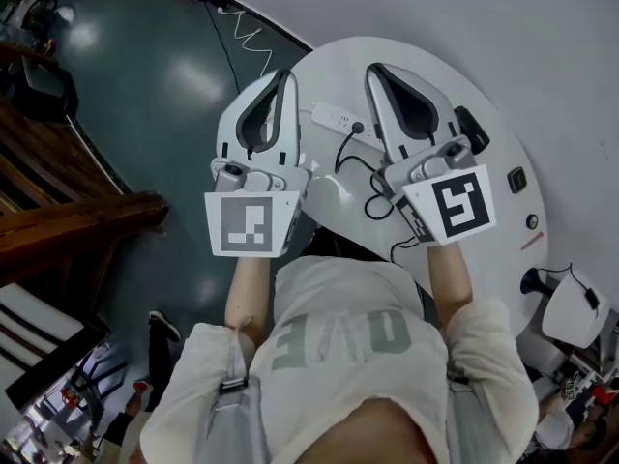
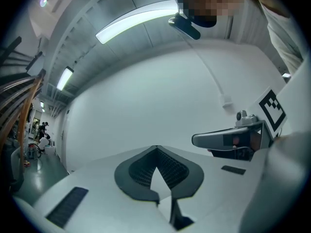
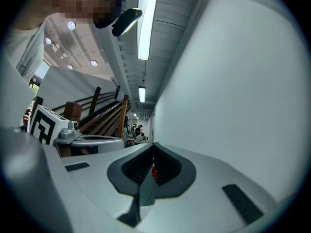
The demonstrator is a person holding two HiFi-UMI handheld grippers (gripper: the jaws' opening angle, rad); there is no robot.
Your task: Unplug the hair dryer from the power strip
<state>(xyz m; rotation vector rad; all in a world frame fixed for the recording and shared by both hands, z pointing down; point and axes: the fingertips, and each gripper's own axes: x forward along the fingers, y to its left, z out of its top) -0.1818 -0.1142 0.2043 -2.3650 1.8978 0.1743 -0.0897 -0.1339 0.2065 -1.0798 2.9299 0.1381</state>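
In the head view a white power strip [image 1: 332,118] lies on the round white table [image 1: 503,95], with a black plug [image 1: 358,127] in it. The plug's black cord [image 1: 371,176] loops toward me and passes under my right gripper. A black body [image 1: 473,129], perhaps the hair dryer, shows partly behind that gripper. My left gripper [image 1: 285,73] and right gripper [image 1: 372,69] are held side by side above the table's near part, pointing level at the wall. Both are shut and hold nothing. The left gripper view shows its jaws [image 2: 156,147] shut, as does the right gripper view [image 3: 154,144].
Two small dark items [image 1: 516,179] [image 1: 531,221] lie at the table's right side. A white cable [image 1: 247,32] trails on the dark floor behind the table. Wooden stair rails [image 1: 68,225] stand at the left. A white wall fills both gripper views.
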